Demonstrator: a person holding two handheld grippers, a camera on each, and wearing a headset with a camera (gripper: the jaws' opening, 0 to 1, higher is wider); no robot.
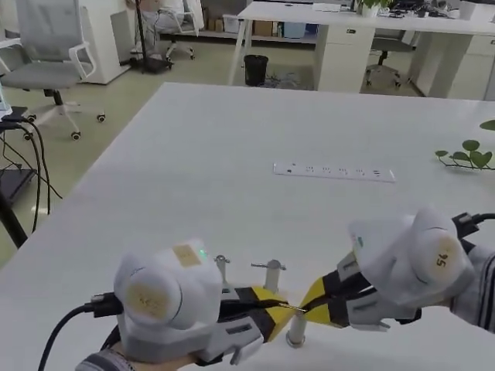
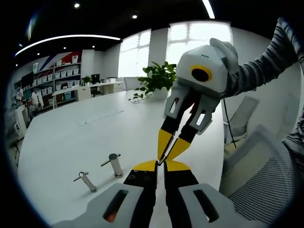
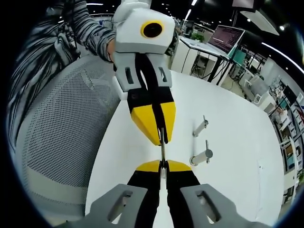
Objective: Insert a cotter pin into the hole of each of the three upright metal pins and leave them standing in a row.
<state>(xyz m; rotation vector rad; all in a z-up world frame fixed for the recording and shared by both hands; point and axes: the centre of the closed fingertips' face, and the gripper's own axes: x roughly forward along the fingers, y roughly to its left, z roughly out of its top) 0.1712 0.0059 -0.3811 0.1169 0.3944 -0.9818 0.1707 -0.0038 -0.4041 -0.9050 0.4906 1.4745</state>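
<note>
**Cotter pin held level between both grippers, over the third metal pin**

In my head view the left gripper [image 1: 271, 303] reaches in from the lower left. Its yellow fingers [image 1: 259, 297] are pressed together on one end of the cotter pin [image 1: 290, 307].

Just behind those fingers, on the white desk [image 1: 193, 154], stand the first metal pin [image 1: 222, 270] and, a little to its right, the second metal pin [image 1: 272, 277]. Both are upright, and each has a fitted cotter pin [image 1: 263, 265] lying crosswise through its top. The left gripper view shows the same pair side by side, to the left of my fingers.

The cotter pin I am holding has its long axis running left to right, nearly level, from one gripper's tips straight to the other's. In the right gripper view it is a thin dark line [image 3: 163, 148] pointing dead ahead into the left gripper's tips. I cannot tell which end is its head.

The third metal pin [image 1: 295, 334] stands upright directly beneath that meeting point, near the desk's front edge. Its top is hidden behind the fingers.

The right gripper [image 1: 309, 304] comes in from the lower right, its fingers closed on the cotter pin's other end.

Well beyond, a white power strip [image 1: 334, 171] lies flat on the desk, and plant leaves [image 1: 468, 156] show at the right edge.
</note>
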